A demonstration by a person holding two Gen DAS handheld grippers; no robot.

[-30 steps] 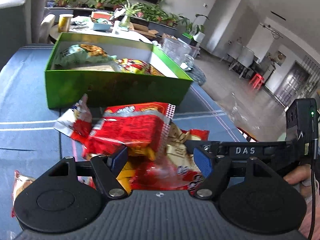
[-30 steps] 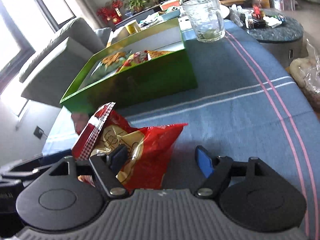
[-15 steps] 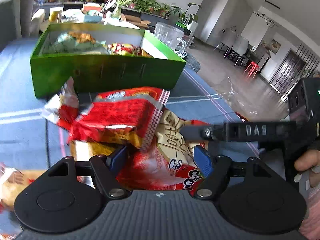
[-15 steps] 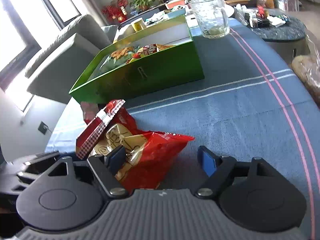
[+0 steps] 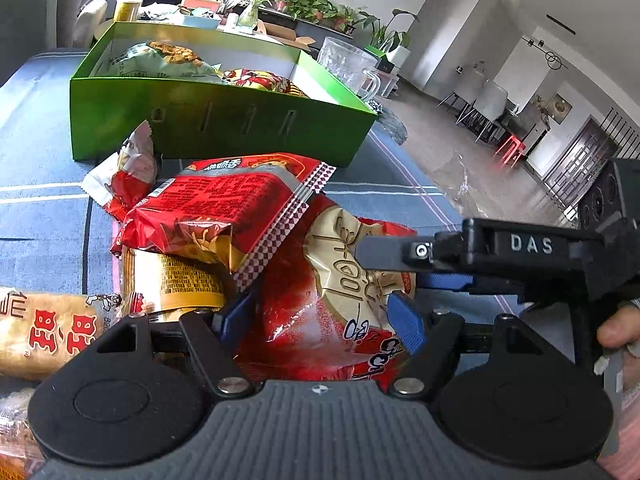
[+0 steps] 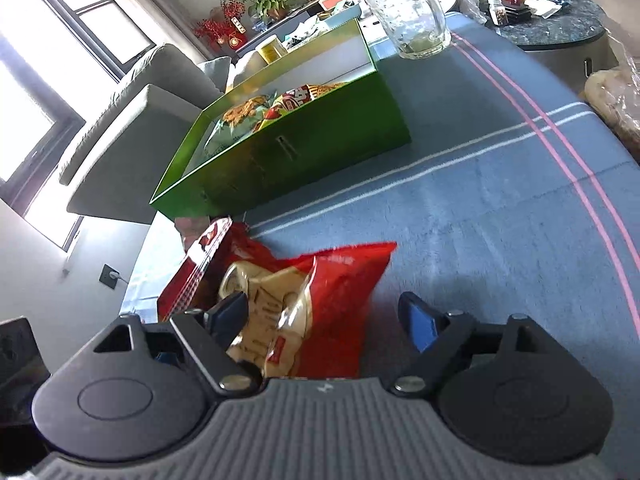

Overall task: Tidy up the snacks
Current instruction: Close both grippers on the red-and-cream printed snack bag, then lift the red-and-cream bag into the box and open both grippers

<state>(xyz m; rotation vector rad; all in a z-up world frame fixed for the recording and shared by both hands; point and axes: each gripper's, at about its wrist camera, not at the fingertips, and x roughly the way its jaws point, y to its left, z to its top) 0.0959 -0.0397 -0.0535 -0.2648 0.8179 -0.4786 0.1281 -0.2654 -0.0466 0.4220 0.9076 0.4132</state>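
A red snack bag with a beige emblem (image 5: 340,280) lies on the blue tablecloth, partly under a red bag with a checkered edge (image 5: 224,204). My left gripper (image 5: 320,318) is open, its blue pads on either side of the emblem bag. My right gripper (image 6: 324,316) is open too. The same bag (image 6: 320,304) lies between its fingers, close to the left one. In the left wrist view a black finger (image 5: 384,252) of the right gripper reaches over the bag from the right. The green box (image 5: 224,120) behind holds several snack bags.
A gold pack (image 5: 176,280), a beige pack with red characters (image 5: 48,328) and a small red-white pack (image 5: 128,176) lie around the pile. A glass mug (image 6: 412,20) stands behind the green box (image 6: 320,140). A plastic bag (image 6: 616,96) sits at the table's right edge.
My left gripper has come forward onto the pile, so the emblem bag now sits between its fingers. The right gripper has reached in over the bag from the right.
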